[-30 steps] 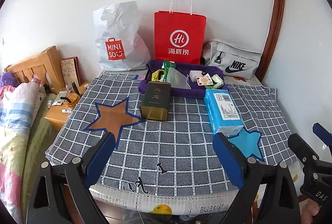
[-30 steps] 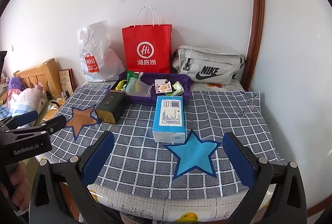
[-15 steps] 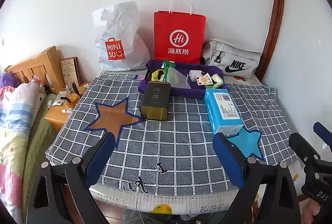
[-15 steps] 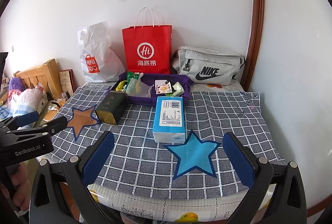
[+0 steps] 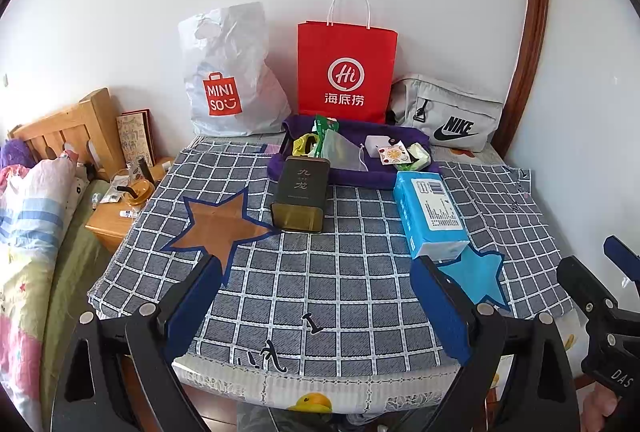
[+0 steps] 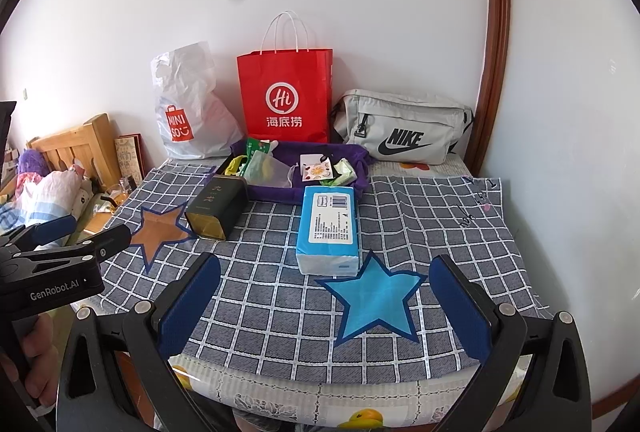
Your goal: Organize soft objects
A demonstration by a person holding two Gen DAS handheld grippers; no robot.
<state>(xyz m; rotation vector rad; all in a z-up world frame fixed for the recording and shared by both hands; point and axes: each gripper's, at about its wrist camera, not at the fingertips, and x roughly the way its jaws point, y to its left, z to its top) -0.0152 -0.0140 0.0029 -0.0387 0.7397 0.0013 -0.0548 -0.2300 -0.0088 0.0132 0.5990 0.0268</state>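
Your left gripper (image 5: 316, 296) hangs wide apart and empty at the near edge of the checked cloth (image 5: 340, 284). Left of the blue tissue pack (image 6: 330, 228), the landmark here, lies a dark tin (image 6: 218, 207); behind the pack sits the purple tray (image 6: 360, 155) of small items. Just before the pack lies a blue star (image 6: 376, 298), where your right gripper (image 6: 324, 306) spreads wide, empty.

Count on desk: one blue-and-white soft tissue pack (image 6: 329, 230); one dark rectangular tea tin (image 6: 217, 207); one purple fabric tray (image 6: 362, 155); two star patches, brown (image 6: 159, 230) and light blue (image 6: 375, 298); three bags: white plastic (image 6: 188, 119), red paper (image 6: 285, 96), grey fabric (image 6: 402, 131).
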